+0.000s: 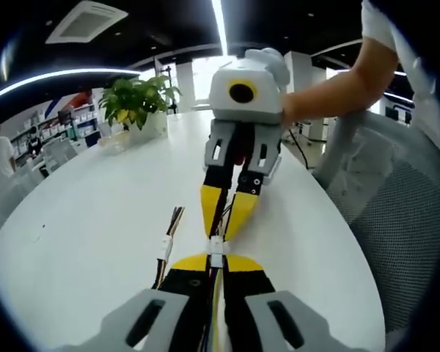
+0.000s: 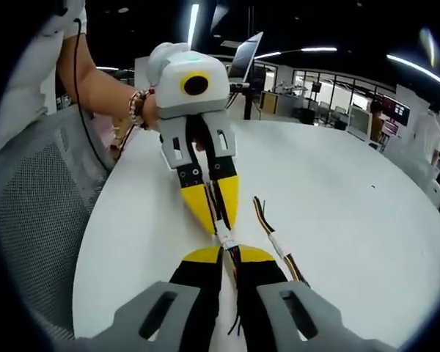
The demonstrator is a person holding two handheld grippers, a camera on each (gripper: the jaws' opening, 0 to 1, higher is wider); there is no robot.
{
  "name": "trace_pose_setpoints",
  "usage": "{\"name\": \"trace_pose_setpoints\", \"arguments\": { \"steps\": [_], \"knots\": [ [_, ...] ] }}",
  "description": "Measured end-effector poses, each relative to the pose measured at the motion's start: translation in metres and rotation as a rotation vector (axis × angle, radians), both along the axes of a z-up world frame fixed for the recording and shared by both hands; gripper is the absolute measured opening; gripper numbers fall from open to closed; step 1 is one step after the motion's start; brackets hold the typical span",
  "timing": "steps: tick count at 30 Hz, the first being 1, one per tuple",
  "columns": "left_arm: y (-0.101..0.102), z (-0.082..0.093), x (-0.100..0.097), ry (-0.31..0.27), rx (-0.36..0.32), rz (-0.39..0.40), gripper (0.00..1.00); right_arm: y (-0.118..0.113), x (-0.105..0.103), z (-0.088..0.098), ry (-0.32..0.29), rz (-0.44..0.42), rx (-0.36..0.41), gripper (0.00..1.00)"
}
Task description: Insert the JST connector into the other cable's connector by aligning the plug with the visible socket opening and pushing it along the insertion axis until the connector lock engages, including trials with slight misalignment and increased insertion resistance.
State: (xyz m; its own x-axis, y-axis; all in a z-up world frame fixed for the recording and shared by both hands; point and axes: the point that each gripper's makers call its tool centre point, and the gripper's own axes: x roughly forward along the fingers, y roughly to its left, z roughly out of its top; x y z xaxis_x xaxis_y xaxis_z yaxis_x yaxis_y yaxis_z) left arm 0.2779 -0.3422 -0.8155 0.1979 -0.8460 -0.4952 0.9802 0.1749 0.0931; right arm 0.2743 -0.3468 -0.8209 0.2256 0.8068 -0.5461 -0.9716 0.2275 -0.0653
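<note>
White round table (image 1: 81, 242) in an office; left claw (image 1: 215, 258) and right claw (image 2: 228, 251) meet tip to tip mid-table, each pinched on its cable, white connector (image 1: 215, 248) joined between. Spare cable (image 2: 279, 246) lies beside.

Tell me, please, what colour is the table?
White; the table shows best in the right gripper view.

Bright ceiling strip lights (image 1: 220, 26), glare on white table (image 1: 95, 220); fisheye warping at edges; sharp centre.
</note>
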Motion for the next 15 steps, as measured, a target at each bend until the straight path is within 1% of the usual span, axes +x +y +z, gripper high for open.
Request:
{"name": "trace_pose_setpoints", "arguments": {
  "steps": [3, 6, 11, 15],
  "knots": [
    [-0.004, 0.001, 0.008, -0.014, 0.004, 0.002, 0.0, -0.002, 0.009, 0.003, -0.018, -0.027, 0.011, 0.04],
    [-0.007, -0.001, 0.016, -0.023, 0.011, 0.008, 0.0, -0.005, 0.016, 0.001, -0.036, -0.049, 0.002, 0.04],
    [-0.01, -0.008, 0.024, -0.017, 0.023, 0.019, 0.0, -0.008, 0.024, -0.007, -0.048, -0.072, -0.008, 0.04],
    [-0.011, -0.016, 0.027, -0.005, 0.029, 0.027, 0.0, -0.008, 0.026, -0.013, -0.045, -0.08, -0.013, 0.04]
  ]
}}
